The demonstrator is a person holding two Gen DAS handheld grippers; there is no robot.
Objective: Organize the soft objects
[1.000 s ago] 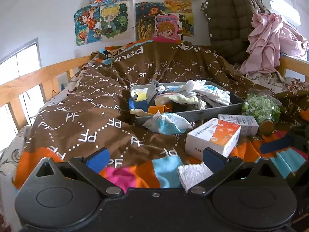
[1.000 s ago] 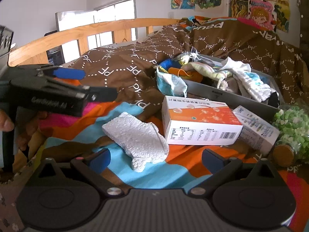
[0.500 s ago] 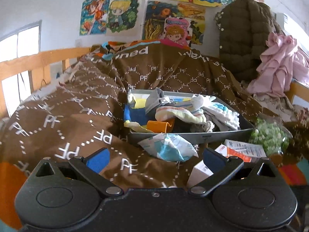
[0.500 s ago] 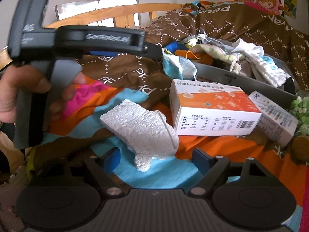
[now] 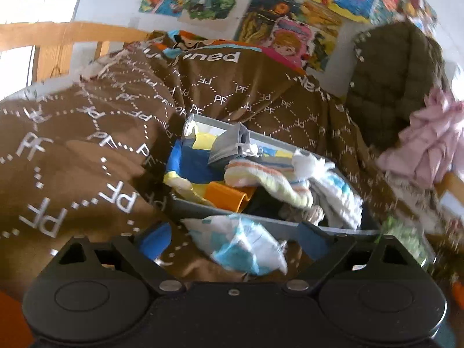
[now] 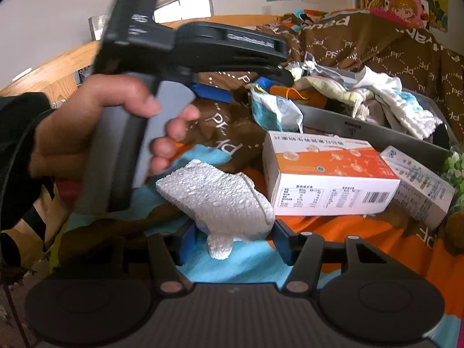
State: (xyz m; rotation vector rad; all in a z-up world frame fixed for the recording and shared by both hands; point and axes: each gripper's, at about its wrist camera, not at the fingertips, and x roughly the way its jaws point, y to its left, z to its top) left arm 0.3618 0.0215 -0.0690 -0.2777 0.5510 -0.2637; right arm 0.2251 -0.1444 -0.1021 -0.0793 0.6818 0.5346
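The white sock (image 6: 214,194) is lying on the blue and orange part of the bedspread (image 6: 255,264), just left of the orange and white box (image 6: 327,179), and the right gripper (image 6: 232,242) has its two blue pads on either side of the sock's near end. Its jaws are closing in, but I can't tell if the pads are pressing on the cloth yet, looks like they're right at it. Behind the box sits the grey bin (image 6: 374,129), stuffed with towels and socks, and a crumpled blue and white packet (image 6: 275,110) leans against the bin's front wall. The left gripper (image 5: 232,239) is over by that packet: from its own camera the packet (image 5: 243,245) sits between its pads with gaps on both sides, jaws wide but closing, nothing gripped. A hand (image 6: 98,127) in a dark sleeve holds that gripper's handle, left of the box. A smaller white box (image 6: 420,185) lies just right of the orange one, with a jar of green bits (image 6: 456,174) at the frame edge.
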